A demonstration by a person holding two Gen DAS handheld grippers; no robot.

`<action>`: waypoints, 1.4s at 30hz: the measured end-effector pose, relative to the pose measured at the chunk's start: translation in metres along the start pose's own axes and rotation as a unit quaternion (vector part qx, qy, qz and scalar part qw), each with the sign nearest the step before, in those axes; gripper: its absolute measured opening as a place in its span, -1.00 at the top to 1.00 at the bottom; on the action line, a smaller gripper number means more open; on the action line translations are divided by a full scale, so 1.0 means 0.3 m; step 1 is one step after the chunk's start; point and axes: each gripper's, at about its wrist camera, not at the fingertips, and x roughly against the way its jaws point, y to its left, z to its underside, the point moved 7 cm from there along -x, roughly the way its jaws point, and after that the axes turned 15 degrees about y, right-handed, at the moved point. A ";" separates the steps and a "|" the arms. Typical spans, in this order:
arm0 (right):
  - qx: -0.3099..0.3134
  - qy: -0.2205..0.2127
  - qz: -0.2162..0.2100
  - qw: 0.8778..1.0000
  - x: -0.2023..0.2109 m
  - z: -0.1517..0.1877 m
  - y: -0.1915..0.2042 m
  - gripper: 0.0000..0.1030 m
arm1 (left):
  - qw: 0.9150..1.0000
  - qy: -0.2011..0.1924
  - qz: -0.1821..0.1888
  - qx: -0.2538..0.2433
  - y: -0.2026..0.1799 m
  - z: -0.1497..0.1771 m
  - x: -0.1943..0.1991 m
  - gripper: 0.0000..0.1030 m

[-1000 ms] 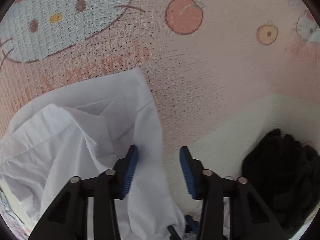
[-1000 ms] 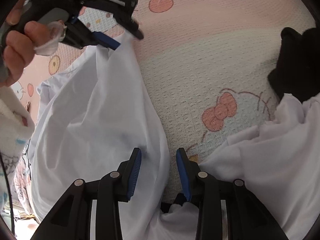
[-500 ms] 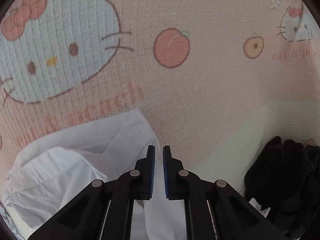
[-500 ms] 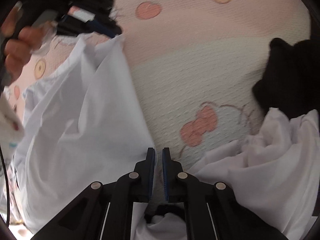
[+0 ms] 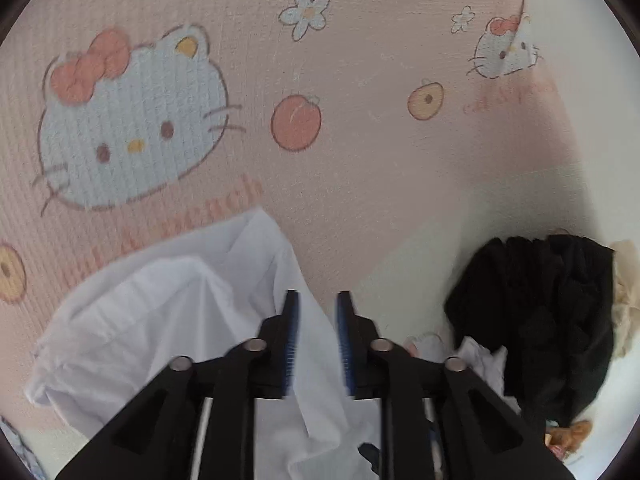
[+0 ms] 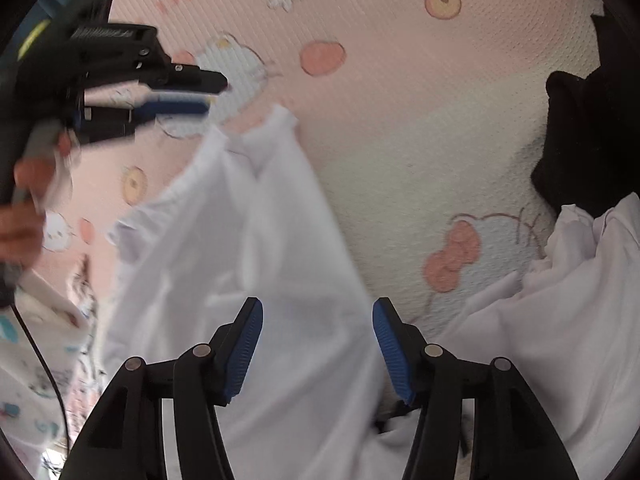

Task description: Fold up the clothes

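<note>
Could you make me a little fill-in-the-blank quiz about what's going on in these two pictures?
1. The garment lying under the right gripper is ____ in colour.
2. The right gripper's blue pads stand wide ____.
3. The dark clothes pile is ____ in colour.
4. The big cat face printed on the pink sheet wears an orange ____.

Missing words: white; apart; black; bow
</note>
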 end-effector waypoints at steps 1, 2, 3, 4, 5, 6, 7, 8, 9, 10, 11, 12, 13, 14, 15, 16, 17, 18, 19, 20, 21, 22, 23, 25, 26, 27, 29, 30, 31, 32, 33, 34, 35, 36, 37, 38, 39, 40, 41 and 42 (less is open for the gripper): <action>-0.003 -0.005 -0.007 1.000 0.010 0.003 0.010 -0.17 | 1.000 -0.003 0.013 0.007 0.016 0.029 0.011 -0.34; -0.006 -0.011 -0.015 1.000 0.020 0.006 0.019 -0.18 | 1.000 -0.009 0.025 0.012 0.030 0.051 0.027 -0.67; -0.009 -0.016 -0.022 1.000 0.030 0.009 0.029 -0.18 | 0.999 -0.017 0.037 0.016 0.042 0.071 0.044 -0.68; -0.010 -0.015 -0.023 1.000 0.016 0.022 0.047 -0.18 | 0.998 -0.026 0.050 0.020 0.054 0.091 0.061 -0.68; -0.013 -0.011 -0.022 1.000 0.012 0.039 0.057 -0.18 | 0.998 -0.029 0.049 0.025 0.070 0.110 0.072 -0.68; -0.013 -0.012 -0.017 1.000 0.022 0.050 0.067 -0.18 | 0.998 -0.029 0.043 0.031 0.089 0.130 0.079 -0.68; -0.013 -0.013 -0.011 1.000 0.033 0.060 0.078 -0.18 | 0.998 -0.030 0.037 0.037 0.108 0.149 0.086 -0.68; -0.013 -0.015 -0.006 1.000 0.043 0.071 0.088 -0.18 | 0.998 -0.032 0.032 0.040 0.125 0.172 0.099 -0.68; -0.013 -0.016 0.000 1.000 0.054 0.081 0.098 -0.18 | 0.998 -0.033 0.031 0.039 0.141 0.199 0.113 -0.68; -0.013 -0.018 0.005 1.000 0.064 0.092 0.108 -0.18 | 0.998 -0.033 0.035 0.040 0.156 0.228 0.129 -0.68; -0.010 -0.022 0.012 1.000 0.068 0.106 0.131 -0.18 | 0.998 -0.032 0.041 0.042 0.170 0.257 0.145 -0.68; -0.010 -0.023 0.017 1.000 0.070 0.113 0.143 -0.18 | 0.997 -0.031 0.046 0.044 0.184 0.286 0.162 -0.68; -0.010 -0.023 0.023 0.999 0.071 0.119 0.155 -0.18 | 0.997 -0.031 0.048 0.045 0.195 0.308 0.171 -0.68; -0.010 -0.023 0.028 0.999 0.073 0.126 0.166 -0.19 | 0.997 -0.030 0.047 0.046 0.203 0.327 0.178 -0.68; -0.010 -0.024 0.034 0.999 0.074 0.132 0.178 -0.19 | 0.998 -0.030 0.044 0.043 0.210 0.349 0.190 -0.68; -0.010 -0.024 0.039 0.999 0.075 0.138 0.189 -0.19 | 0.998 -0.033 0.042 0.038 0.209 0.361 0.194 -0.68; -0.010 -0.024 0.045 0.999 0.077 0.145 0.201 -0.19 | 0.998 -0.037 0.039 0.034 0.206 0.368 0.194 -0.68; -0.015 -0.029 0.041 0.999 0.083 0.156 0.215 -0.19 | 0.998 -0.040 0.037 0.029 0.207 0.385 0.201 -0.68; -0.019 -0.035 0.036 0.999 0.089 0.168 0.229 -0.19 | 0.998 -0.043 0.035 0.026 0.210 0.406 0.212 -0.68; -0.024 -0.040 0.031 0.998 0.096 0.180 0.243 -0.19 | 0.998 -0.046 0.034 0.022 0.217 0.436 0.226 -0.68; -0.029 -0.046 0.026 0.998 0.102 0.191 0.258 -0.19 | 0.998 -0.049 0.034 0.018 0.221 0.461 0.235 -0.68; -0.033 -0.051 0.021 0.998 0.109 0.203 0.272 -0.19 | 0.998 -0.051 0.034 0.015 0.223 0.482 0.242 -0.68; -0.038 -0.057 0.016 0.998 0.115 0.215 0.286 -0.19 | 0.998 -0.052 0.036 0.014 0.227 0.504 0.246 -0.68; -0.046 -0.069 0.009 0.997 0.134 0.243 0.316 -0.19 | 0.998 -0.052 0.040 0.015 0.236 0.547 0.252 -0.68; -0.049 -0.075 0.005 0.996 0.142 0.254 0.331 -0.20 | 0.998 -0.052 0.043 0.017 0.242 0.570 0.253 -0.68; -0.052 -0.080 0.001 0.995 0.149 0.266 0.347 -0.23 | 0.997 -0.054 0.048 0.019 0.249 0.590 0.255 -0.68; -0.057 -0.091 -0.006 0.994 0.165 0.288 0.377 -0.30 | 0.996 -0.062 0.056 0.024 0.264 0.630 0.259 -0.68; -0.061 -0.096 -0.011 0.994 0.168 0.301 0.391 -0.30 | 0.996 -0.068 0.059 0.026 0.273 0.649 0.259 -0.68; -0.064 -0.098 -0.017 0.993 0.168 0.318 0.403 -0.30 | 0.995 -0.072 0.069 0.032 0.284 0.667 0.256 -0.68; -0.068 -0.098 -0.025 0.993 0.164 0.338 0.414 -0.30 | 0.993 -0.075 0.082 0.039 0.295 0.685 0.253 -0.68; -0.074 -0.096 -0.028 0.992 0.161 0.358 0.415 -0.30 | 0.991 -0.078 0.094 0.046 0.306 0.703 0.249 -0.68; -0.080 -0.095 -0.032 0.992 0.158 0.379 0.416 -0.30 | 0.990 -0.079 0.105 0.054 0.318 0.720 0.244 -0.68; -0.086 -0.093 -0.035 0.991 0.155 0.397 0.413 -0.30 | 0.988 -0.080 0.114 0.062 0.331 0.735 0.239 -0.68; -0.092 -0.091 -0.038 0.991 0.152 0.415 0.411 -0.30 | 0.987 -0.082 0.123 0.071 0.343 0.750 0.234 -0.68; -0.098 -0.092 -0.042 0.990 0.154 0.428 0.405 -0.30 | 0.985 -0.084 0.126 0.078 0.356 0.763 0.229 -0.67; -0.103 -0.092 -0.047 0.989 0.156 0.441 0.400 -0.30 | 0.985 -0.087 0.126 0.084 0.368 0.775 0.225 -0.66; -0.108 -0.093 -0.052 0.989 0.159 0.454 0.394 -0.30 | 0.984 -0.089 0.126 0.088 0.377 0.789 0.223 -0.66; -0.113 -0.093 -0.057 0.988 0.161 0.466 0.388 -0.30 | 0.984 -0.089 0.127 0.093 0.385 0.803 0.222 -0.66; -0.118 -0.094 -0.061 0.987 0.163 0.479 0.382 -0.30 | 0.983 -0.090 0.128 0.097 0.393 0.816 0.221 -0.66; -0.120 -0.096 -0.063 0.986 0.165 0.487 0.376 -0.30 | 0.982 -0.091 0.131 0.101 0.400 0.830 0.221 -0.66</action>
